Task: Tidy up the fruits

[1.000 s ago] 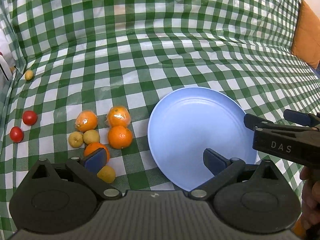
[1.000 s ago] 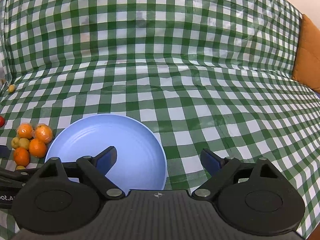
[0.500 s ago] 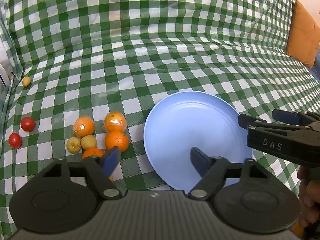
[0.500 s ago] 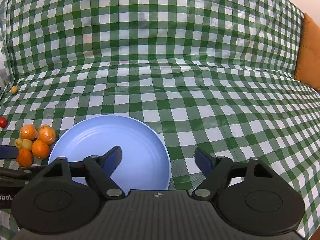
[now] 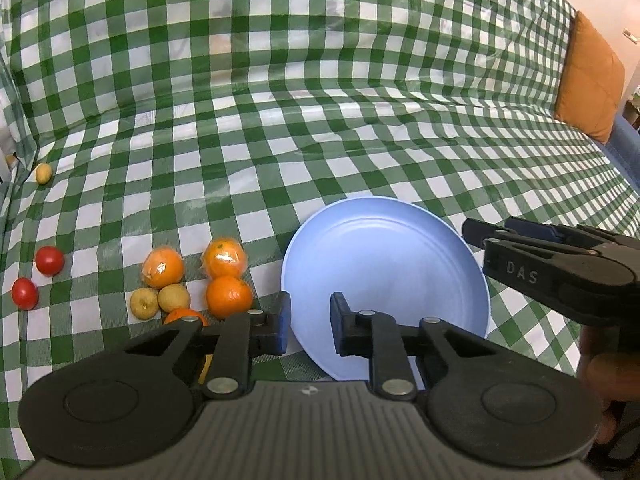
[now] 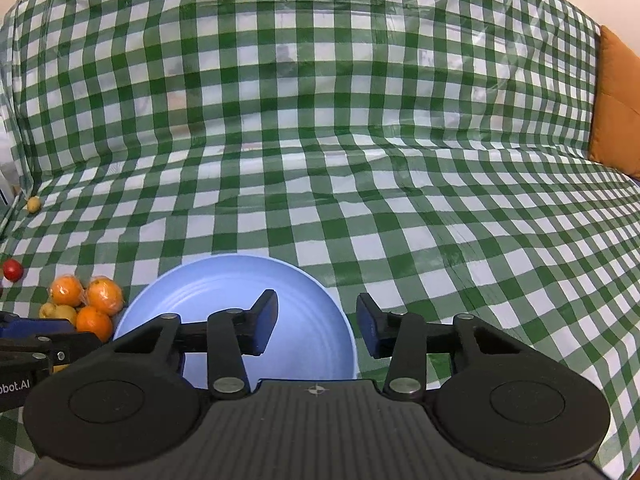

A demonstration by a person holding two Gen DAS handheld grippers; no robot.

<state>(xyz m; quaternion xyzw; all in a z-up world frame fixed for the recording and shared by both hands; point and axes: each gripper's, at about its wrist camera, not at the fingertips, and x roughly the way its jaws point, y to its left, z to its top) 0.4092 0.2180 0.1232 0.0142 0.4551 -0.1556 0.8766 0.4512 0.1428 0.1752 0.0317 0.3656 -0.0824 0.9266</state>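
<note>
An empty blue plate [image 5: 384, 264] lies on the green checked cloth; it also shows in the right wrist view [image 6: 224, 304]. Left of it is a cluster of oranges [image 5: 229, 295], two of them wrapped in clear film [image 5: 163, 267], and two small yellow-brown fruits [image 5: 173, 298]. My left gripper [image 5: 309, 322] hovers over the plate's left rim, its jaws narrowed to a small gap with nothing between them. My right gripper [image 6: 316, 320] is open and empty above the plate's right edge; it also shows in the left wrist view [image 5: 504, 232].
Two red tomatoes [image 5: 49, 260] [image 5: 25, 293] lie at the far left. A small yellow fruit [image 5: 43, 173] sits by the cloth's left fold. An orange cushion [image 5: 588, 80] leans at the right. The cloth rises as a backdrop behind.
My left gripper's jaws have closed from wide open to a narrow gap and drawn back from the fruit. My right gripper's jaws have narrowed somewhat.
</note>
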